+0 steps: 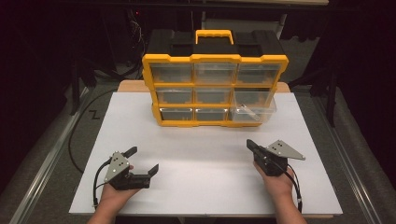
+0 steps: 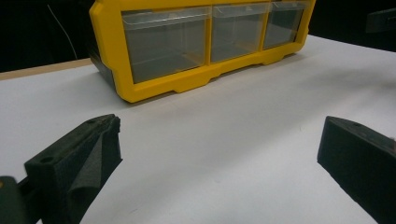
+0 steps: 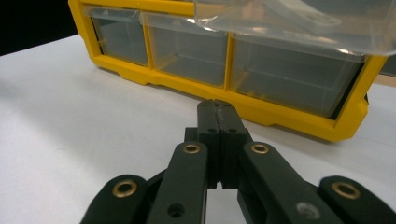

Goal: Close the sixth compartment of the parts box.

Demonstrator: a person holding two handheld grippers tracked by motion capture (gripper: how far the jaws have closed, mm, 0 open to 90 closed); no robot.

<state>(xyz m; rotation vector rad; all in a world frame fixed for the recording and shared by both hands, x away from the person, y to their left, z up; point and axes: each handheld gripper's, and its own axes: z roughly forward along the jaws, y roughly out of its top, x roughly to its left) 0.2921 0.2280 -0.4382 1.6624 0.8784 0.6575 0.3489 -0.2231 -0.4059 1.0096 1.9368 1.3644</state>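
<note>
A yellow-framed organizer (image 1: 215,88) with a black top, a yellow handle (image 1: 214,35) and clear drawers (image 1: 212,72) stands at the far side of a plain white table (image 1: 201,172). Both grippers are black with grey plates: left gripper (image 1: 142,161), right gripper (image 1: 251,145).

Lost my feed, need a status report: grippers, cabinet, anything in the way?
Left gripper open, empty, over the table. Right gripper shut, empty. Yellow drawer cabinet upright; middle-right drawer pulled out, rest closed. Nothing between grippers and cabinet.
</note>
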